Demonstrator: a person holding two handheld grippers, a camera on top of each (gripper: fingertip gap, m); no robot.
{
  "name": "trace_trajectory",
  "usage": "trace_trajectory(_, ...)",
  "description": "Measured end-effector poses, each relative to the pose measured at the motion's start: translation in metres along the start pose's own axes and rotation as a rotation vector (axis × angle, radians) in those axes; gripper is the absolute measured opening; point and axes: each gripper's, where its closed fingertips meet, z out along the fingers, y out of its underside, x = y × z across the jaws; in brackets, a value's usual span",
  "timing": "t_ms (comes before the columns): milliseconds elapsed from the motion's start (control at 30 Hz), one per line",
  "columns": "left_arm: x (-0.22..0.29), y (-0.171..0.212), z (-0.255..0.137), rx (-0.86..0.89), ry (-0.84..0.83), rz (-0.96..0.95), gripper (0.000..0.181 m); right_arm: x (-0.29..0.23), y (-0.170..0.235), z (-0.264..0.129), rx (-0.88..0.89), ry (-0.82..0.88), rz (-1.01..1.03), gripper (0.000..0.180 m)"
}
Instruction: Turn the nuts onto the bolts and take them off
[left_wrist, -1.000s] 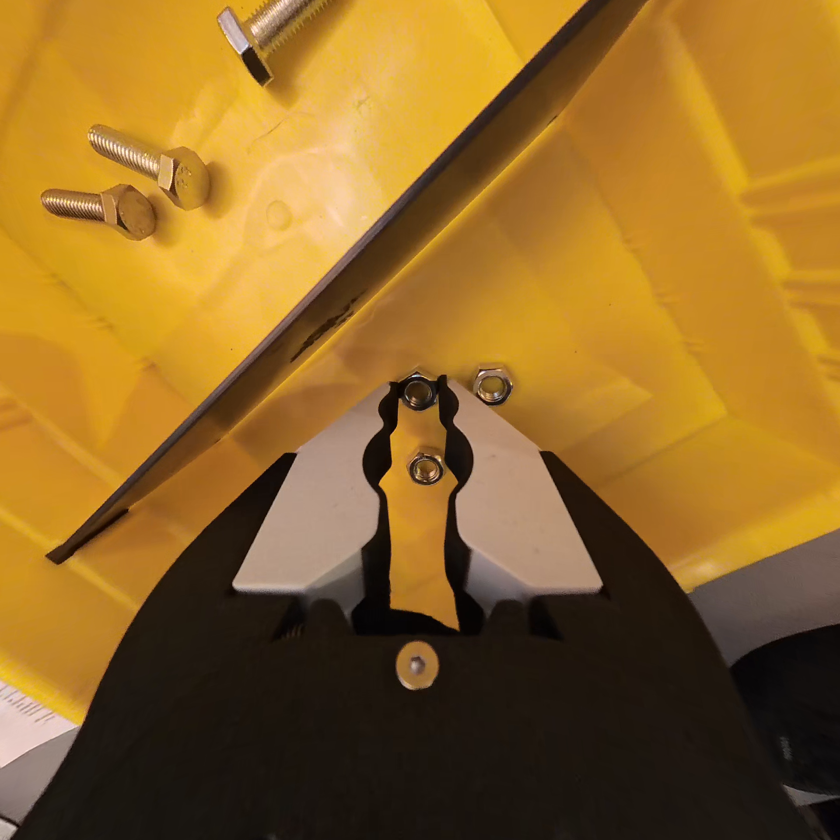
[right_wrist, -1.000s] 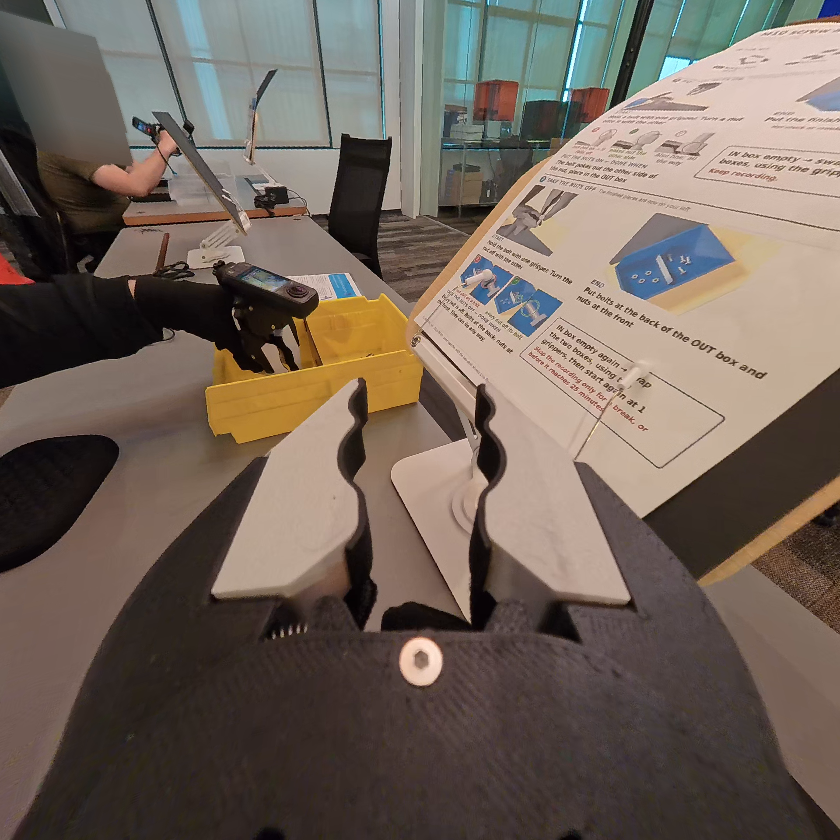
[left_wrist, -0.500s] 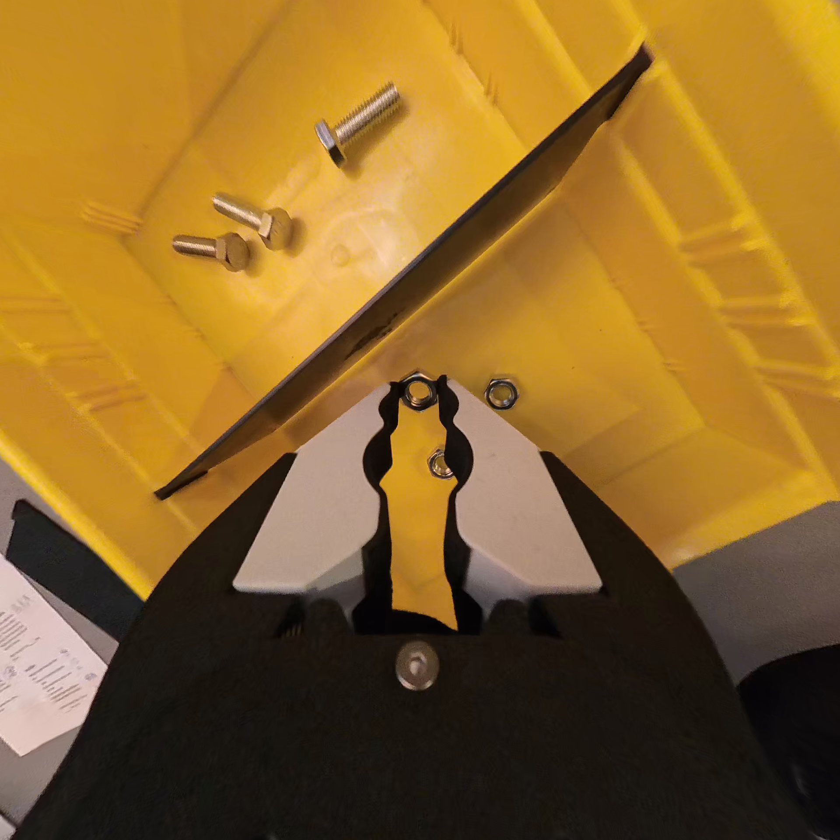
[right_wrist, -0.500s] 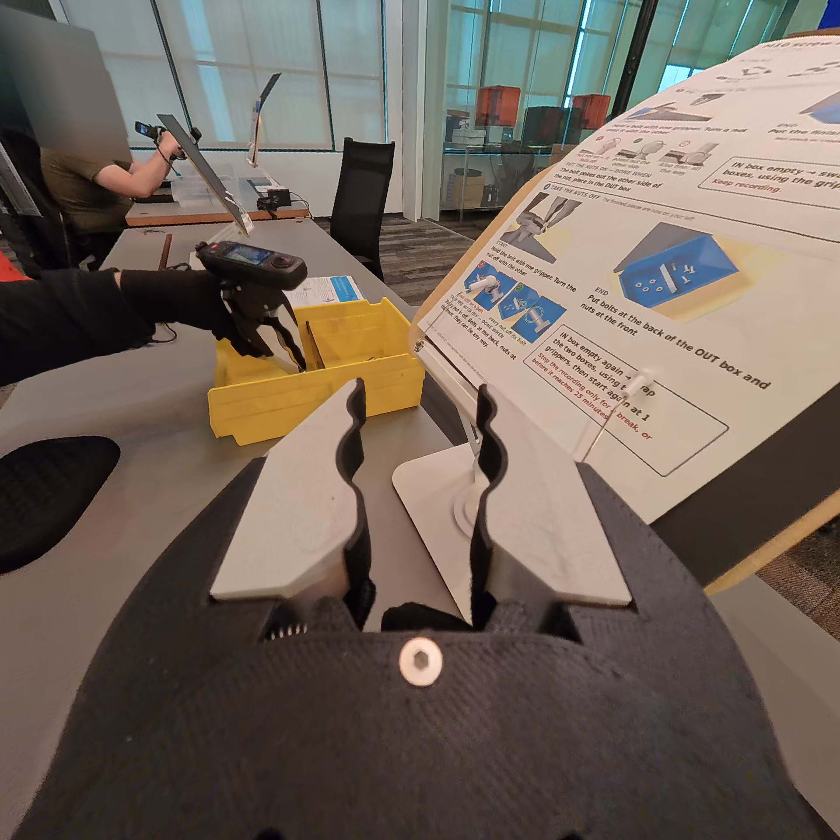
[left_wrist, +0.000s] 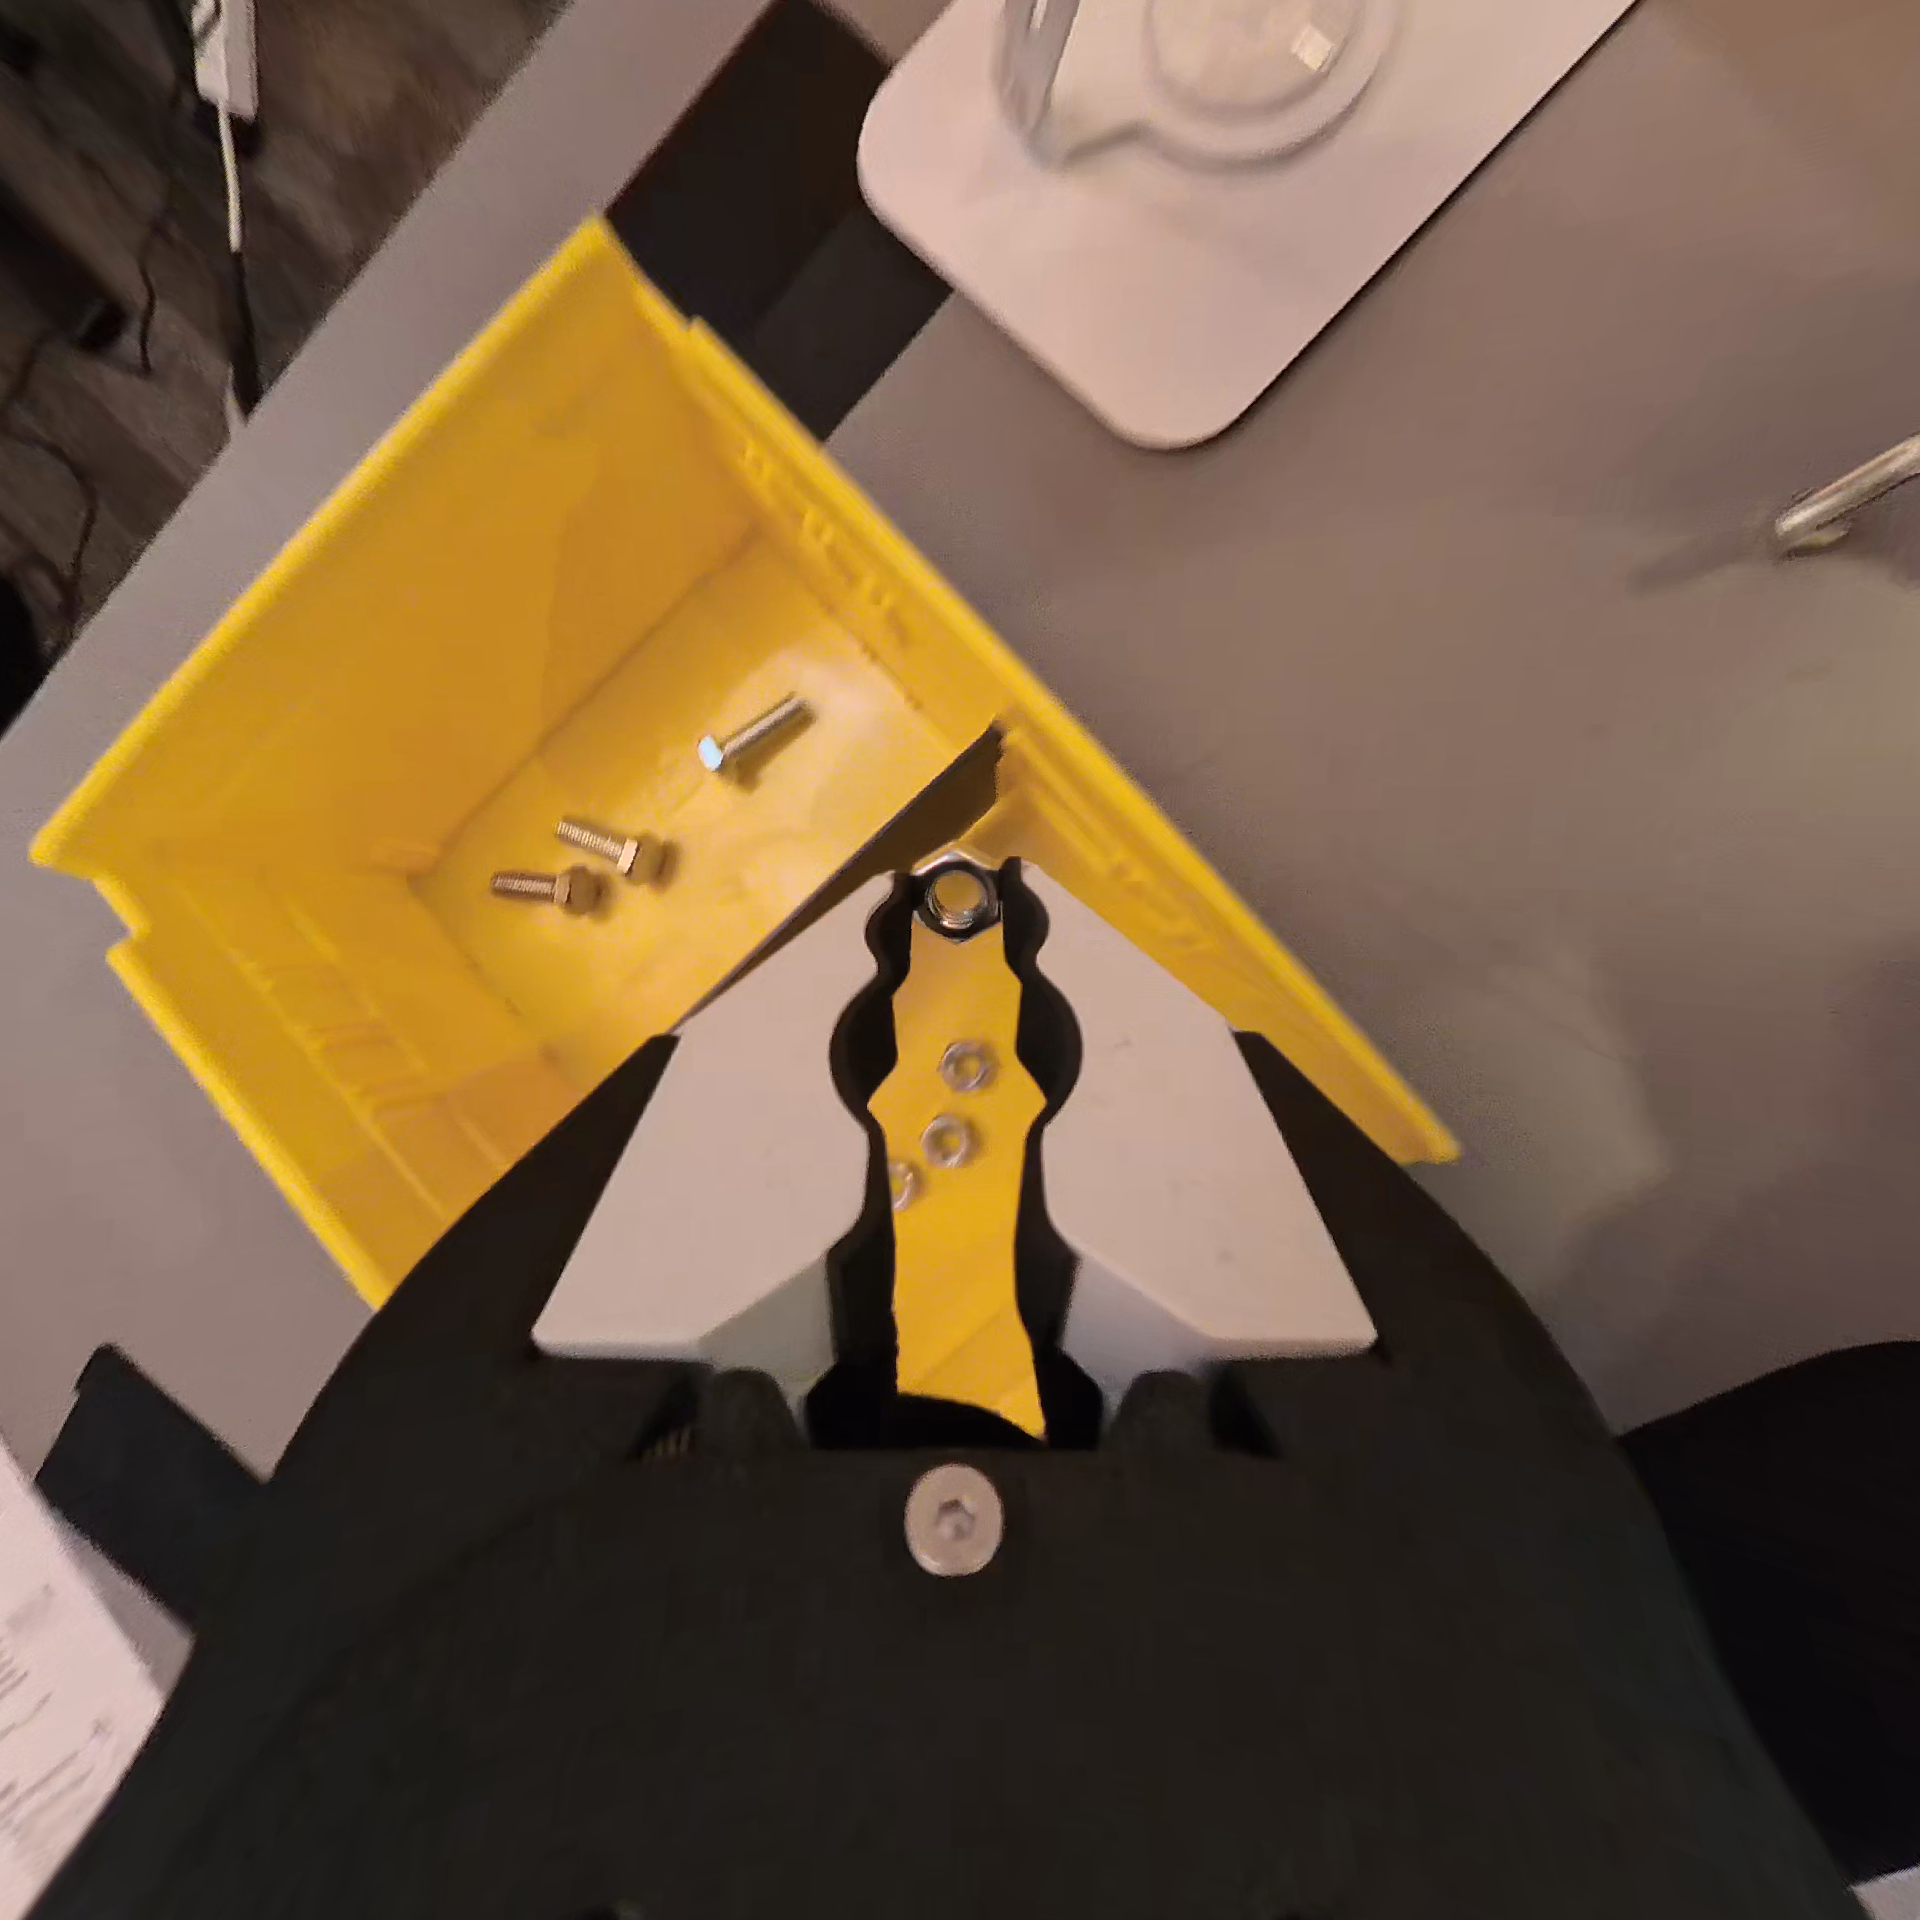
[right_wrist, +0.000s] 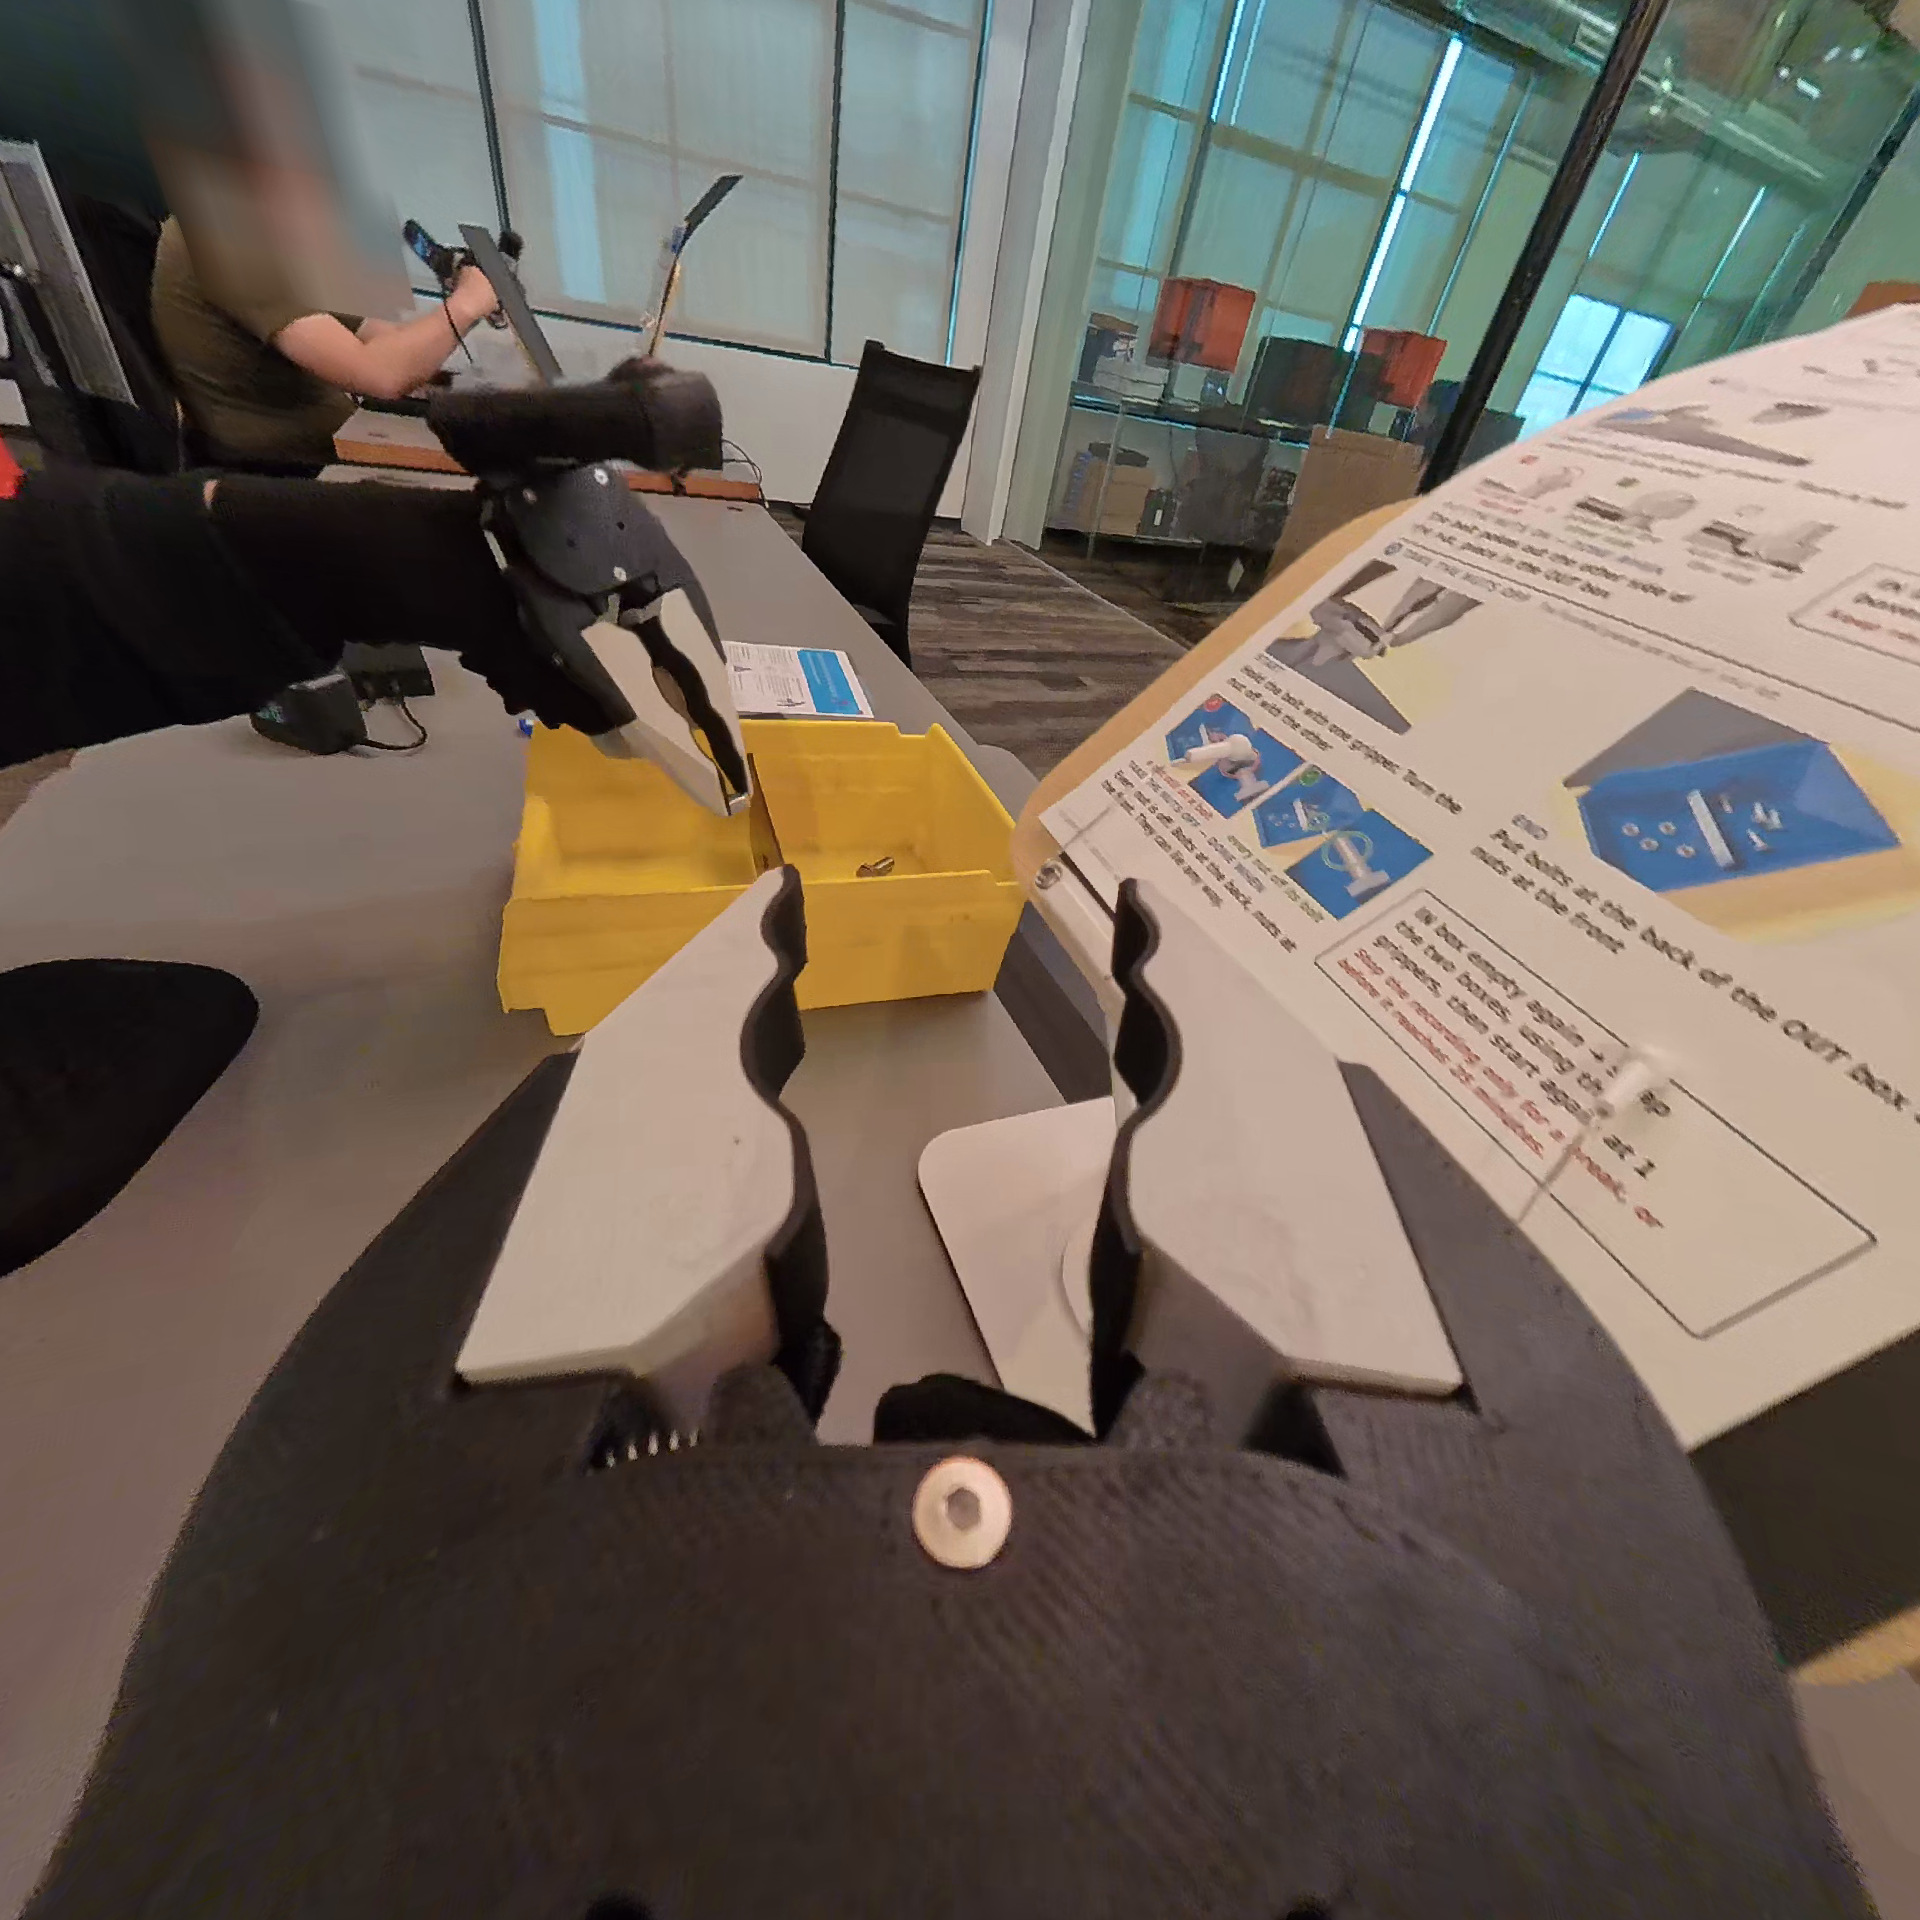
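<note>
Silver hex nut (left_wrist: 960, 906) pinched at tips of left tongs (left_wrist: 962, 902), above yellow plastic bin (left_wrist: 312, 665) on grey counter (left_wrist: 1455, 831). Three loose nuts (left_wrist: 968, 1067) below; three bolts (left_wrist: 753, 743) beyond divider. Right tongs (right_wrist: 958, 914) wide, empty.

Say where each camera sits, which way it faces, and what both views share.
Left wrist view: on the left claw, looking down into the yellow bin; its fingers pinch a nut.
Right wrist view: on the right claw, open and empty, facing across the grey table at an instruction board; a black sleeve shows.
Shared: bin, left claw, white stand base.
</note>
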Motion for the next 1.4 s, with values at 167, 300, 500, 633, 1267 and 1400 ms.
trace_trajectory(167, 0.029, -0.043, -0.016, 0.148, 0.098, -0.004, 0.015, -0.021, -0.004, 0.021, 0.011, -0.010, -0.087, 0.060)
trace_trajectory(300, 0.053, -0.071, -0.026, 0.228, 0.177, 0.009, 0.016, -0.035, -0.002, 0.038, 0.021, 0.001, -0.172, 0.063)
trace_trajectory(500, 0.097, -0.116, -0.046, 0.370, 0.359, 0.023, 0.015, -0.051, -0.009, 0.052, 0.090, 0.054, -0.323, 0.057)
trace_trajectory(633, 0.129, -0.140, -0.063, 0.458, 0.485, 0.053, 0.015, -0.069, -0.011, 0.059, 0.097, 0.064, -0.464, 0.053)
trace_trajectory(1267, 0.171, -0.158, -0.104, 0.763, 0.872, 0.088, 0.015, -0.105, -0.034, 0.055, 0.180, 0.093, -0.693, 0.016)
trace_trajectory(1400, 0.173, -0.155, -0.105, 0.777, 0.900, 0.098, 0.015, -0.107, -0.033, 0.055, 0.187, 0.077, -0.691, 0.016)
